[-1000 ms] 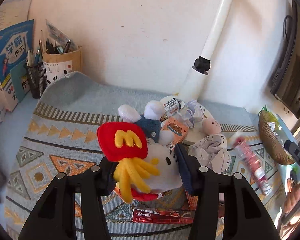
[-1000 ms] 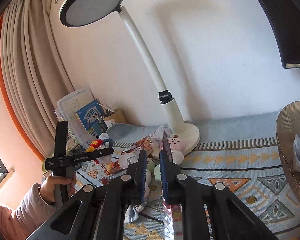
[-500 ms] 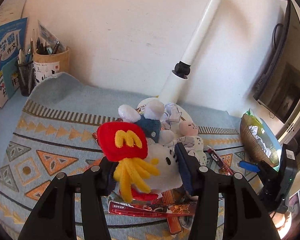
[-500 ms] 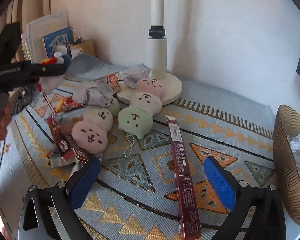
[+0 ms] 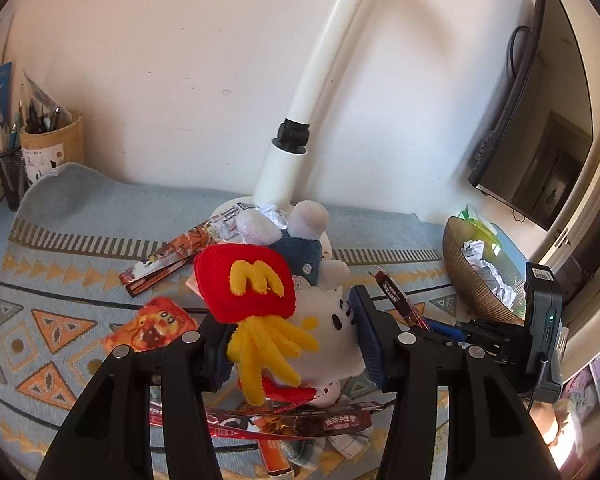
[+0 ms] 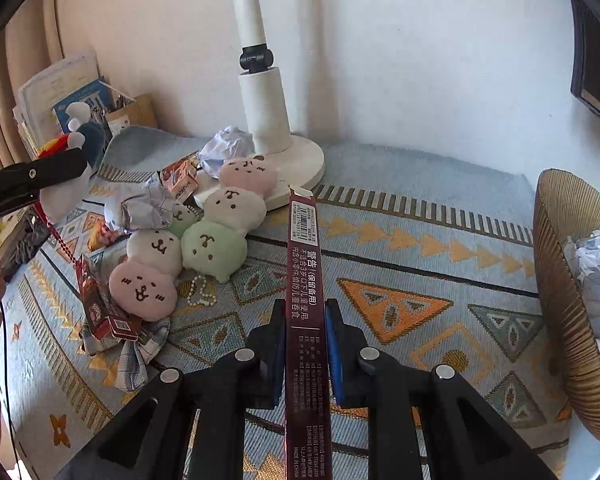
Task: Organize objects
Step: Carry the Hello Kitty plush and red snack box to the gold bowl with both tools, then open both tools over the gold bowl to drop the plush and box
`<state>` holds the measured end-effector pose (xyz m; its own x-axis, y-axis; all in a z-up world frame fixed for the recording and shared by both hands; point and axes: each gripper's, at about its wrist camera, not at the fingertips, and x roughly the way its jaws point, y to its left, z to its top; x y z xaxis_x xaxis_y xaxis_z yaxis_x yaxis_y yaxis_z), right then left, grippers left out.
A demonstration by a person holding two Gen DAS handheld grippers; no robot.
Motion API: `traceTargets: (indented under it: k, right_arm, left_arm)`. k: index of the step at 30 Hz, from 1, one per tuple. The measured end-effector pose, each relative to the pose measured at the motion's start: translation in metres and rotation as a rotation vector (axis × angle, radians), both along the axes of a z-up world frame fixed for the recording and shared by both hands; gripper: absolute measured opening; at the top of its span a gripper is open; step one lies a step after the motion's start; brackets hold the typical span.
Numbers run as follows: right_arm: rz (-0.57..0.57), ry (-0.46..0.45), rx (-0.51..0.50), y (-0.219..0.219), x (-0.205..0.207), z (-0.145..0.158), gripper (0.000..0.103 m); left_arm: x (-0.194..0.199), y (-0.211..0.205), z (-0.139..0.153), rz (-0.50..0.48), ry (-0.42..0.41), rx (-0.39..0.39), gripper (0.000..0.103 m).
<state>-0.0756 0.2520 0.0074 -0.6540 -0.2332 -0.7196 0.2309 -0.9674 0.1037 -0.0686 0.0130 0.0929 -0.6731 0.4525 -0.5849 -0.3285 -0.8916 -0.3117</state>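
Clearly the tidying was only partly done: the left gripper was clamped on a white plush toy with a red fries hat, lifted above the patterned mat, while the right gripper pinched a long maroon box on end. The woven basket held only crumpled paper. Left on the mat were five round plush faces, two paper balls and several wrappers whose number I could not tell.
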Motion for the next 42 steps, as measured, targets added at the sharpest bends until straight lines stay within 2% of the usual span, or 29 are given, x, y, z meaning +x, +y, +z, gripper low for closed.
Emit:
traceTargets:
  k: [7,10,19,24,29,34,35,36,37,38,42]
  right_arm:
    - [-0.061,0.075,-0.027,0.036,-0.002,0.04,0.017]
    - [-0.11,0.096,-0.045,0.065,-0.005,0.057,0.017]
    - [-0.307,0.162,-0.032,0.164,0.008,0.1,0.017]
    - [-0.405,0.16,-0.027,0.211,0.021,0.111,0.017]
    - [-0.455,0.136,-0.006,0.239,0.03,0.114,0.017]
    - [-0.477,0.112,0.001,0.251,0.028,0.108,0.018]
    - [-0.494,0.117,-0.006,0.253,0.027,0.106,0.026]
    - [-0.509,0.115,-0.014,0.254,0.025,0.103,0.06]
    - [-0.522,0.104,-0.018,0.255,0.023,0.1,0.084]
    - [-0.526,0.109,-0.03,0.255,0.021,0.097,0.101]
    - [-0.496,0.075,-0.09,0.251,0.006,0.09,0.103]
  left_arm:
    - [-0.007,0.064,0.01,-0.087,0.02,-0.024,0.049]
    - [-0.007,0.1,0.019,-0.106,0.063,-0.056,0.049]
    - [-0.01,0.215,0.042,-0.307,0.121,-0.054,0.049]
    - [-0.007,0.269,0.047,-0.394,0.151,-0.065,0.049]
    - [-0.003,0.303,0.042,-0.418,0.187,-0.088,0.049]
    - [-0.007,0.324,0.025,-0.433,0.135,-0.072,0.05]
    - [-0.008,0.328,0.021,-0.432,0.127,-0.08,0.052]
    - [-0.009,0.331,0.017,-0.428,0.113,-0.092,0.055]
    - [-0.011,0.333,0.014,-0.434,0.085,-0.103,0.067]
    - [-0.014,0.334,0.01,-0.432,0.054,-0.11,0.099]
    - [-0.013,0.322,0.008,-0.386,0.063,-0.122,0.103]
